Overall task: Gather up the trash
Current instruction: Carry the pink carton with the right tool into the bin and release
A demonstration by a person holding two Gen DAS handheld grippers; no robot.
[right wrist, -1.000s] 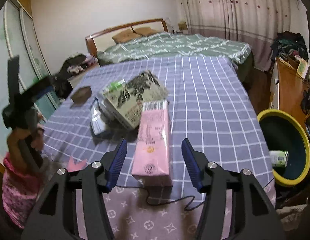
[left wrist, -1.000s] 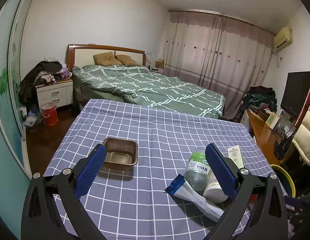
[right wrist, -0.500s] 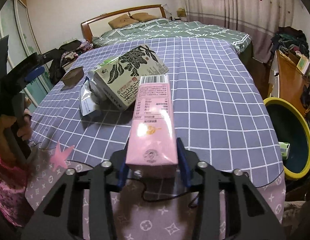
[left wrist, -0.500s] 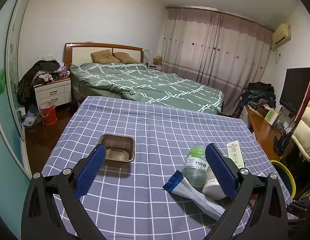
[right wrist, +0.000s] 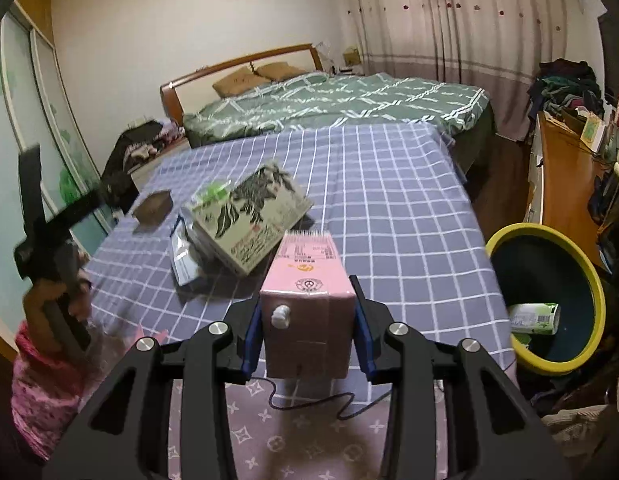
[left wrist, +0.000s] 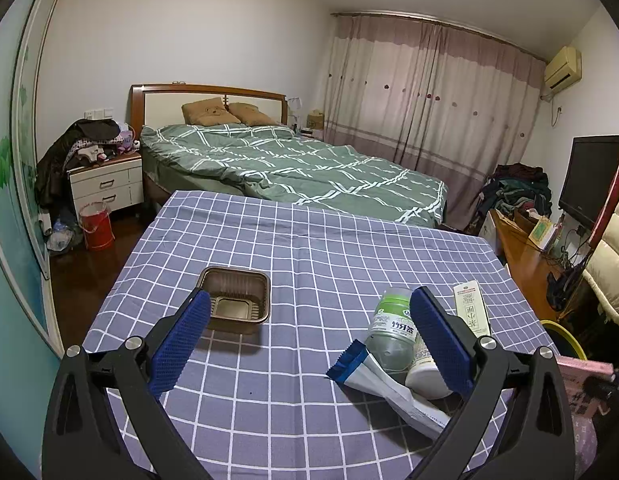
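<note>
The right gripper (right wrist: 305,330) pinches the pink carton (right wrist: 307,300) just above the table edge; the yellow-rimmed bin (right wrist: 589,280) already holds one green carton (right wrist: 535,318). The left gripper (left wrist: 309,344) hangs spread and empty; the brown tray (left wrist: 235,296), bottle (left wrist: 391,332), wrapper (left wrist: 385,390) and leaf-printed box (right wrist: 253,220) remain on the table.

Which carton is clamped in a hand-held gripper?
The pink carton, pinched in the right hand-held gripper. The leaf-print carton lies on the table; the green-and-white carton sits in the bin.

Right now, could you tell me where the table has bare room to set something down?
The checked cloth is bare beyond the flowered carton, toward the bed, and along the side nearest the yellow bin. Between the brown tray and the bottle is free. The carton's pile is crowded.
</note>
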